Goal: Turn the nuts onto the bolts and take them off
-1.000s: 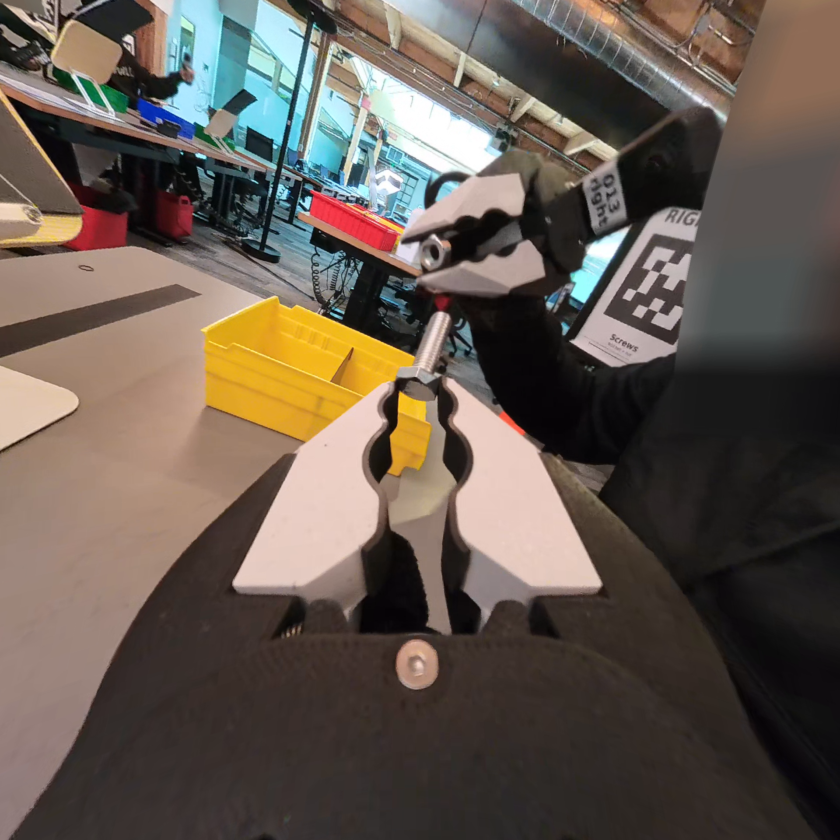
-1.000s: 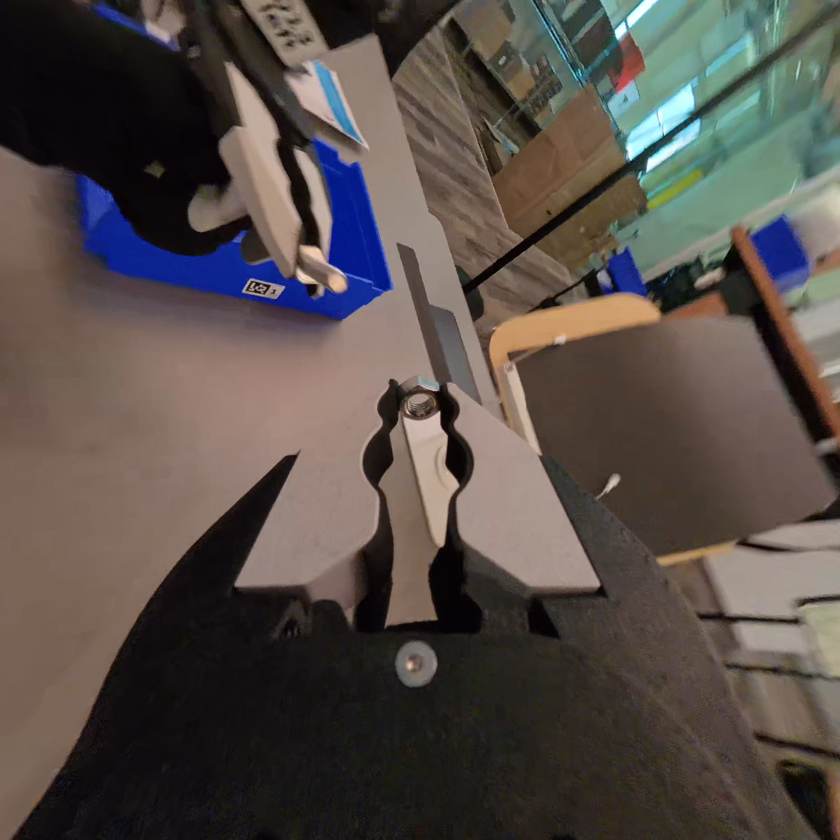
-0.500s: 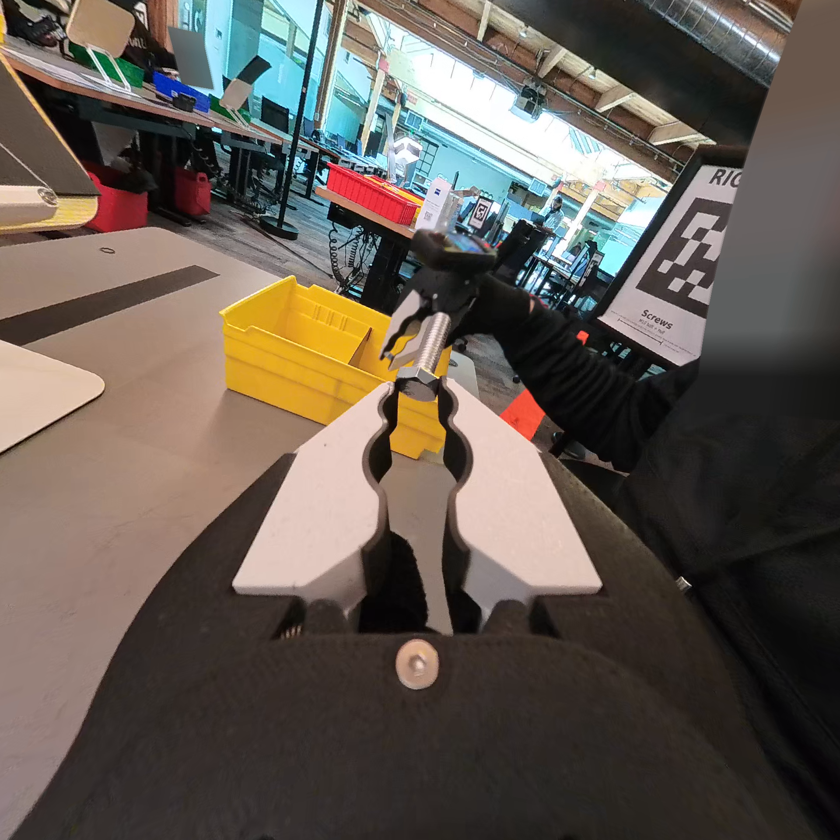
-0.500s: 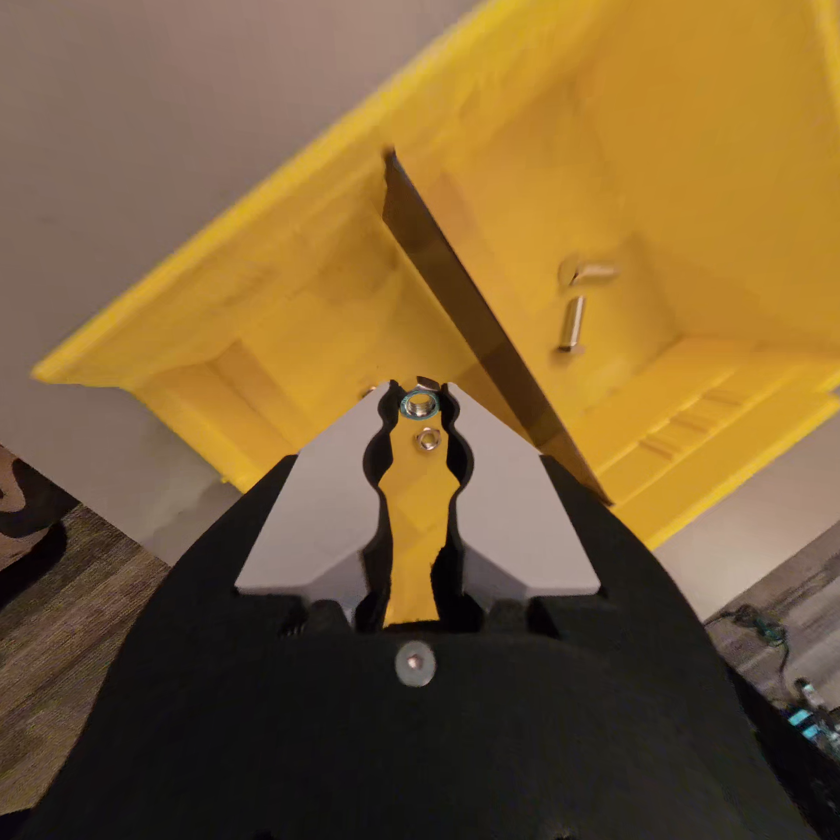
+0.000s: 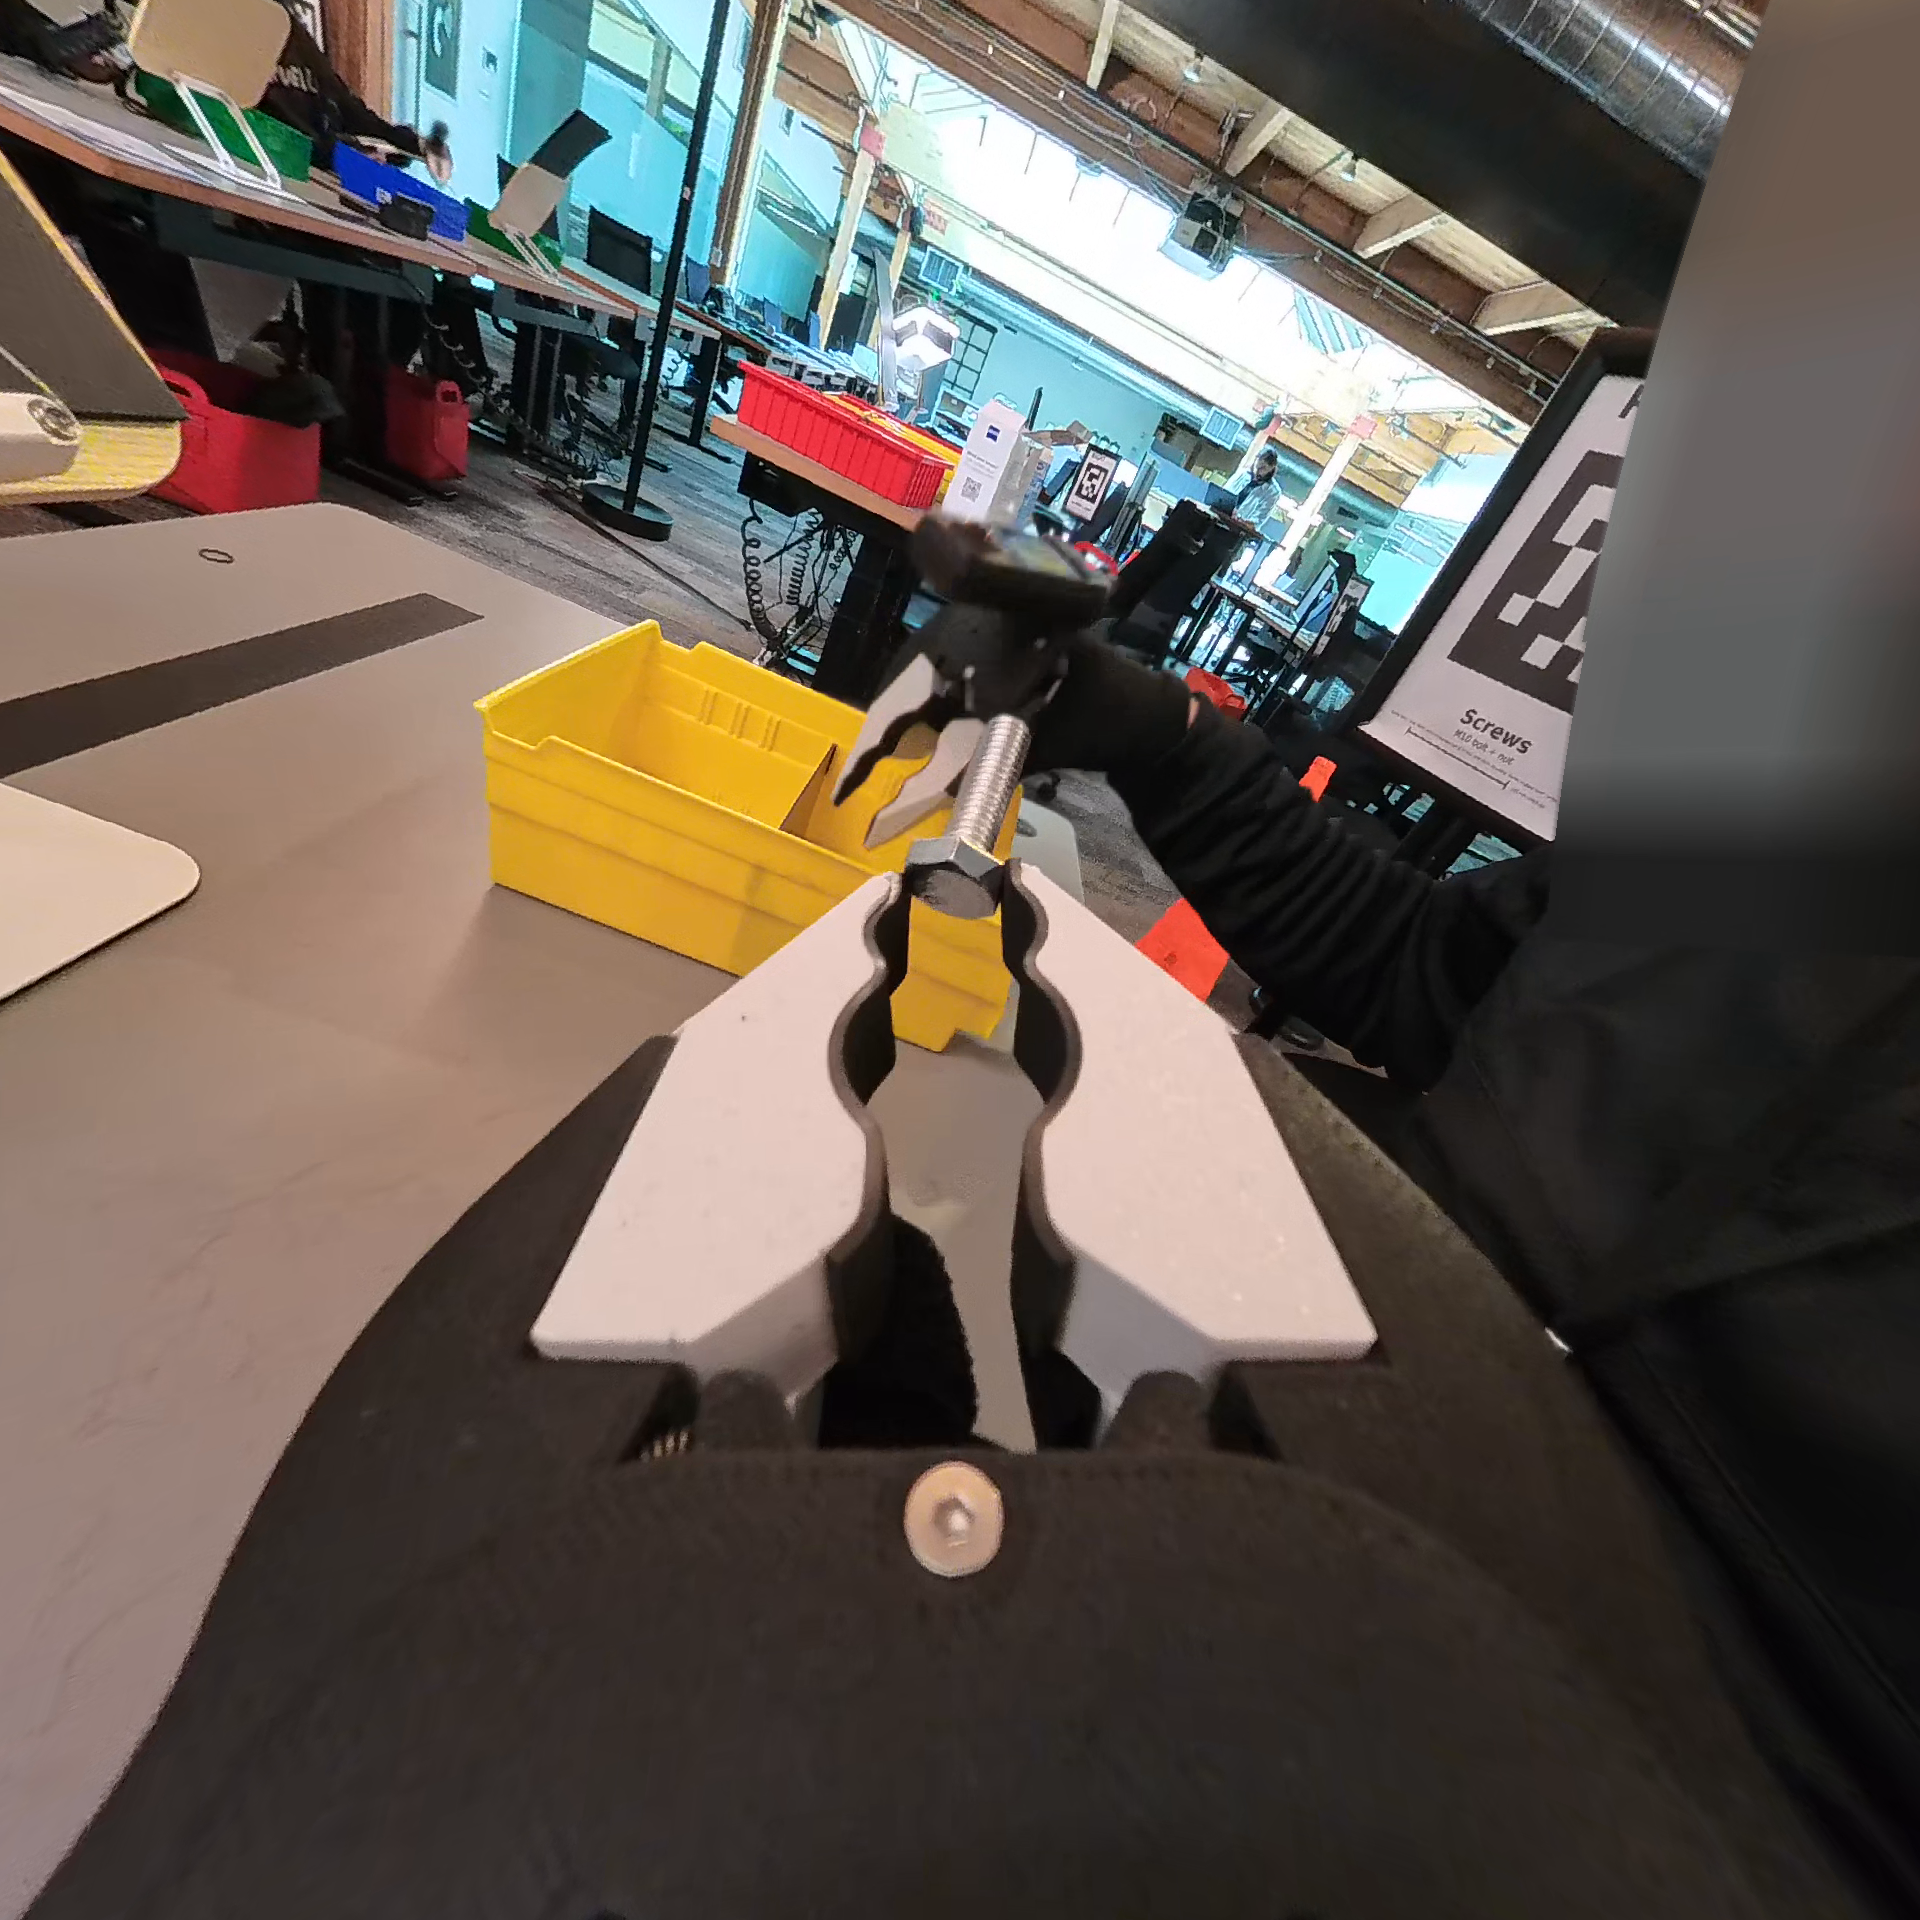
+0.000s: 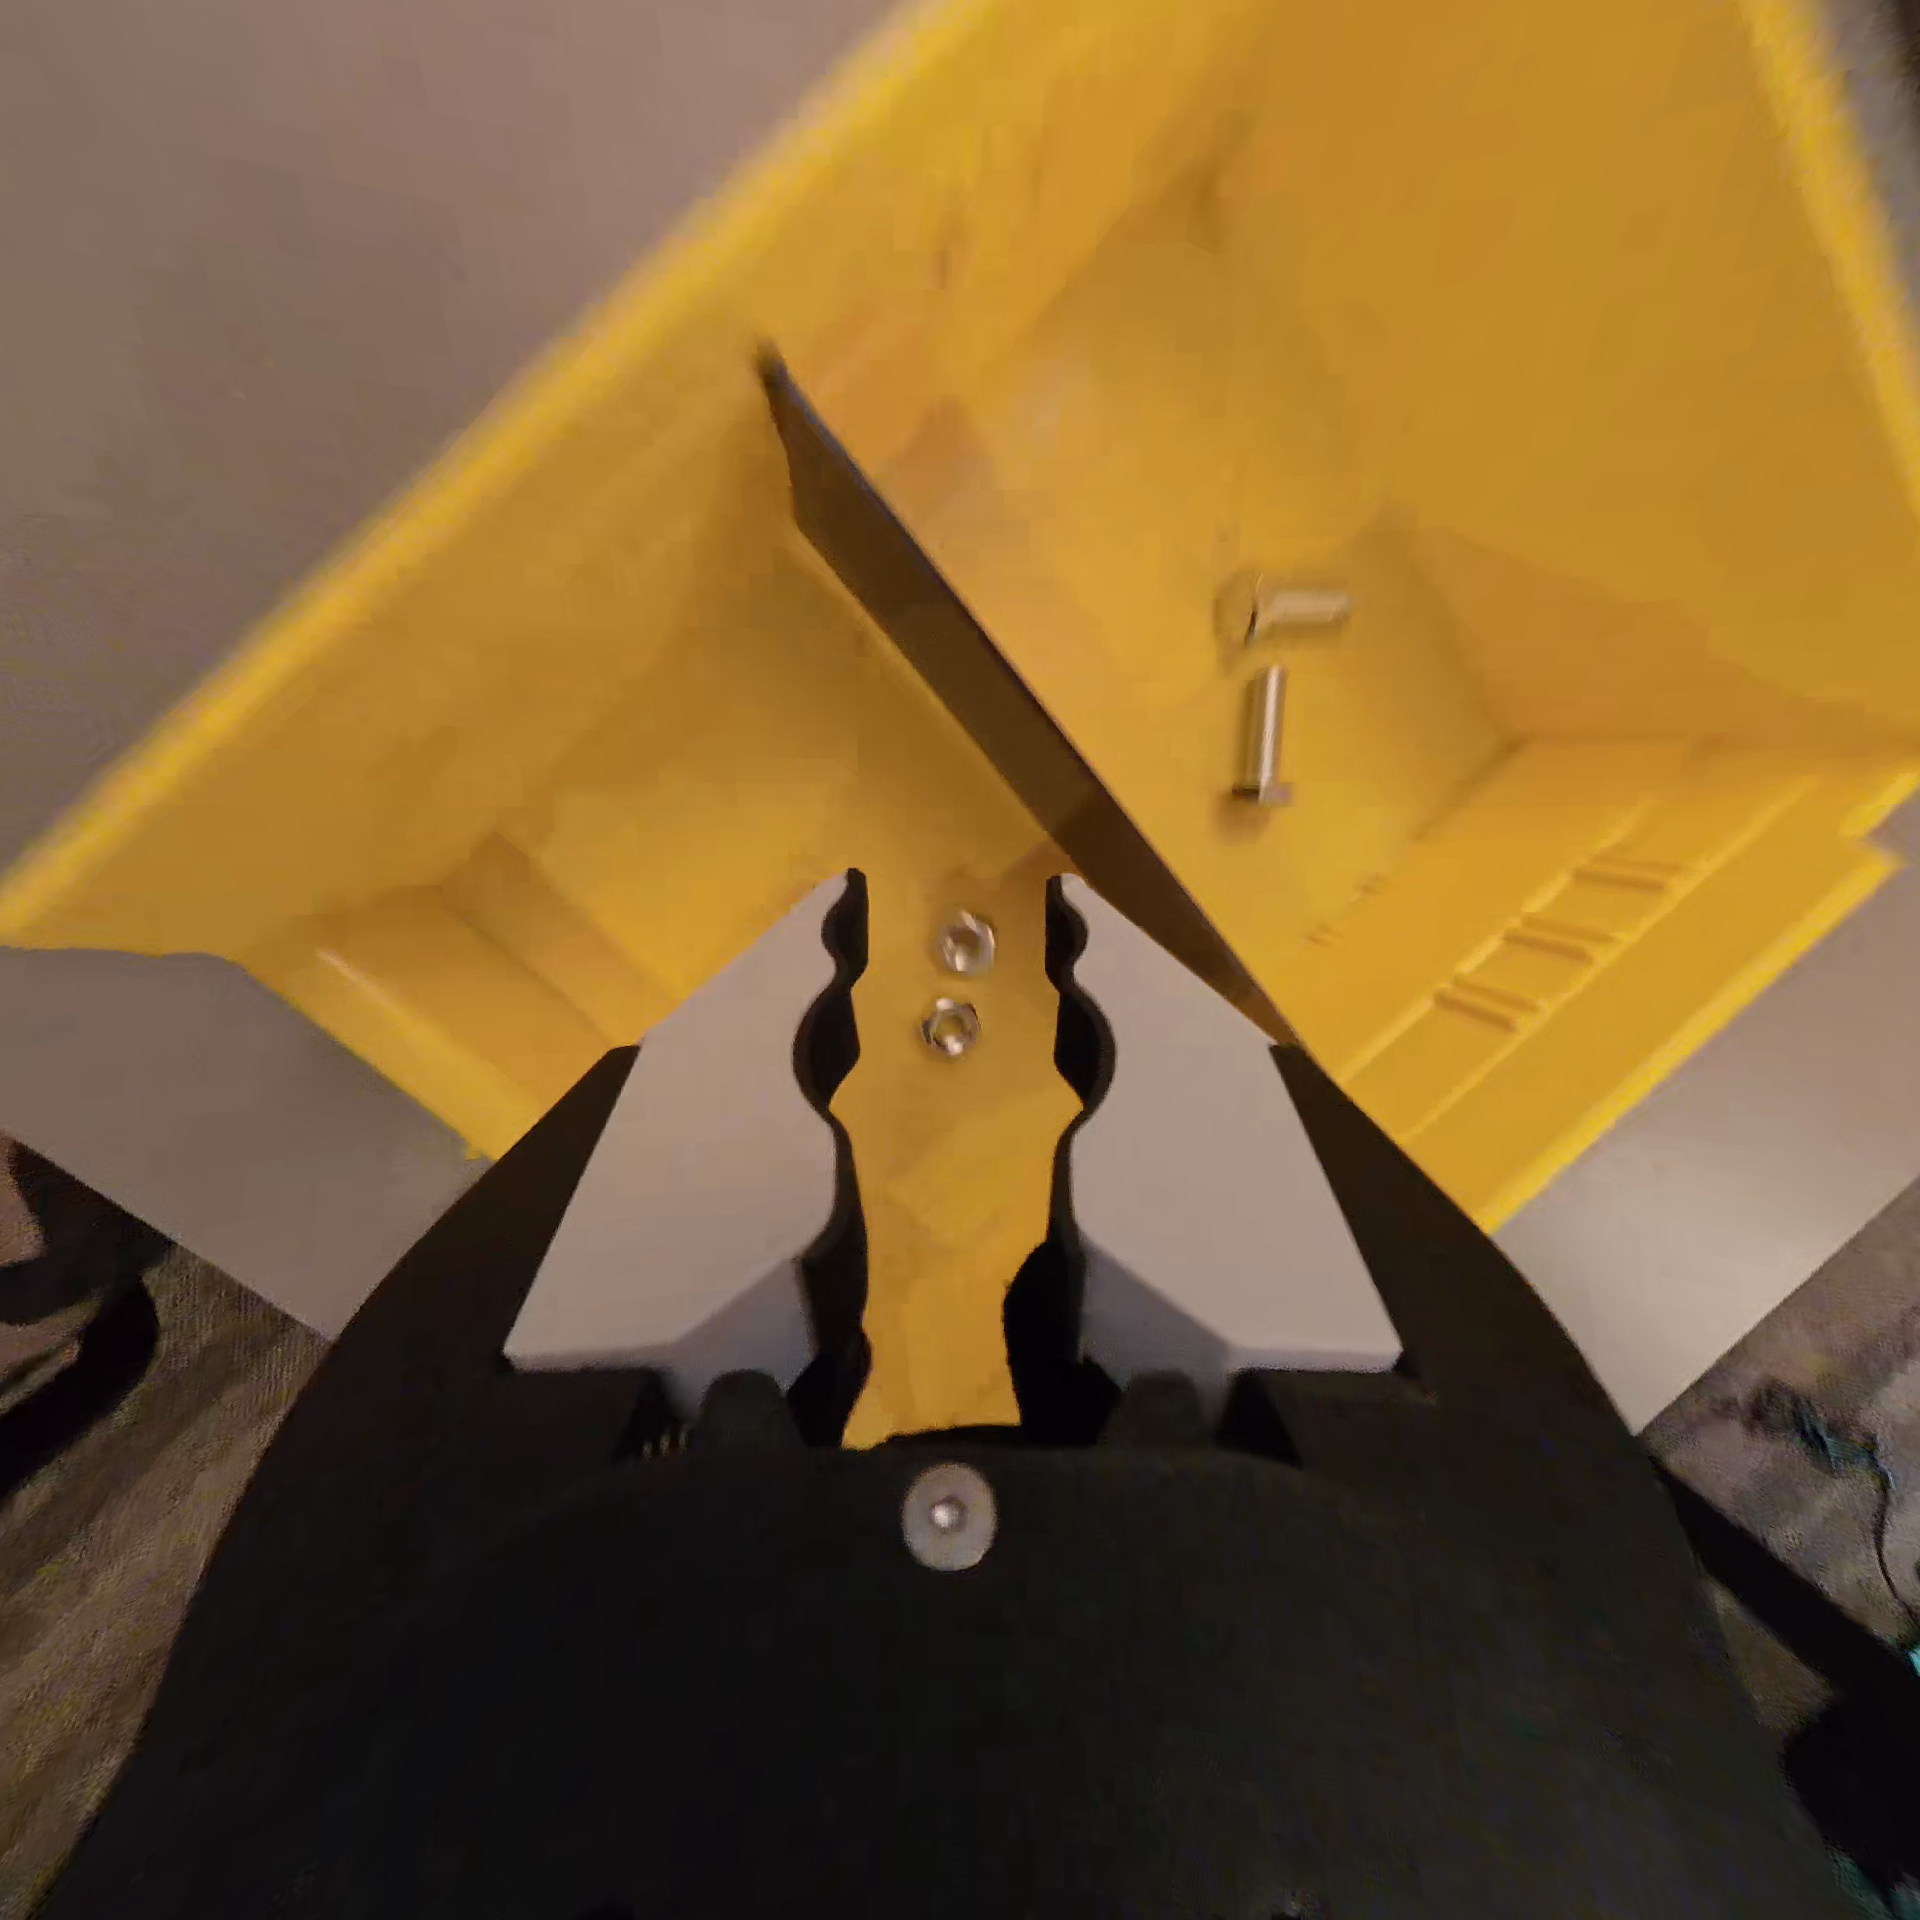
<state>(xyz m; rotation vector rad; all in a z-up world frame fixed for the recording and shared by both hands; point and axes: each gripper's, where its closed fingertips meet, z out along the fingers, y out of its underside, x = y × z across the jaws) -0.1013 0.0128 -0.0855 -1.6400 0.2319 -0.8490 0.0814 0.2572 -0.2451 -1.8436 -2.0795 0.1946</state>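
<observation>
The left gripper (image 5: 954,894) clamps a bare bolt (image 5: 977,821) by its head. The right gripper (image 6: 954,914) hangs spread and empty over the yellow bin (image 6: 436,665), where two loose nuts (image 6: 964,945) lie in its left compartment; that bolt likely goes in next.

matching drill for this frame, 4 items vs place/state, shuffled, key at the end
1. left gripper
2. right gripper
3. two nuts
4. two loose bolts

A. open above the yellow bin
B. bin compartment right of the dark divider
C. shut on the held bolt
D. bin compartment left of the divider, seen between the open fingers

Pairs: 1-C, 2-A, 3-D, 4-B
</observation>
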